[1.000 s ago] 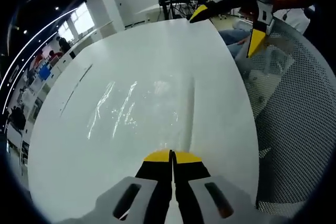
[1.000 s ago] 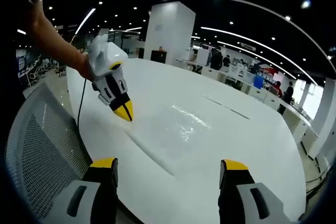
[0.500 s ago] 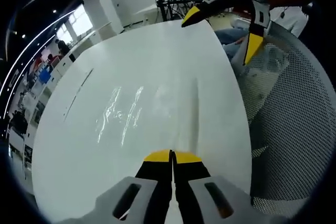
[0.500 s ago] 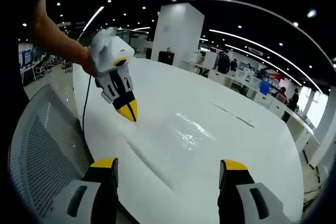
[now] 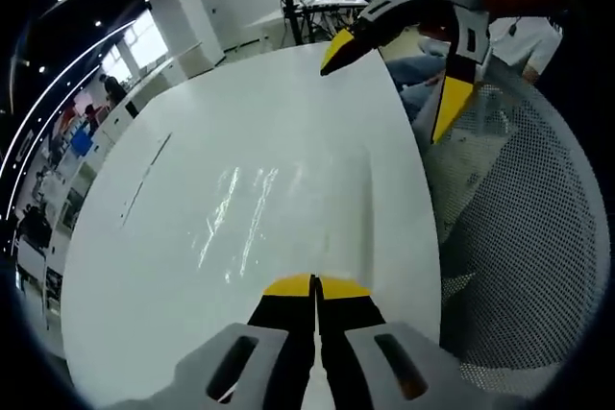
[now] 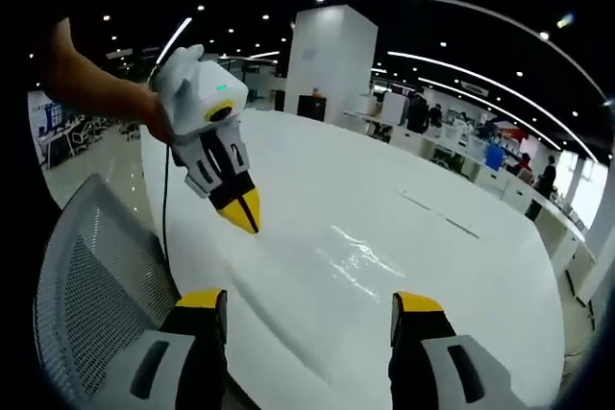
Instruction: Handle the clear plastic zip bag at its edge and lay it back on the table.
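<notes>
One clear bag [image 5: 279, 208] lies flat on white table [image 5: 144, 266], glare streaks, faint edge. Left gripper [image 5: 314, 287] jaws pressed together at bag's near edge; right gripper [image 5: 389, 69] spread wide above far corner. Right gripper view: bag [image 6: 346, 261] flat; left gripper [image 6: 242, 213] closed, tip at bag edge; right gripper [image 6: 307, 306] spread, touching nothing.

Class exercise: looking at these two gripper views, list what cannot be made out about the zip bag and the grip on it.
- Left gripper view: the shut left gripper hides whether its fingers pinch the bag's edge.
- Both views: the clear zip bag shows just as glare on the white table; its outline is unclear.
- Right gripper view: distant desks too small.
</notes>
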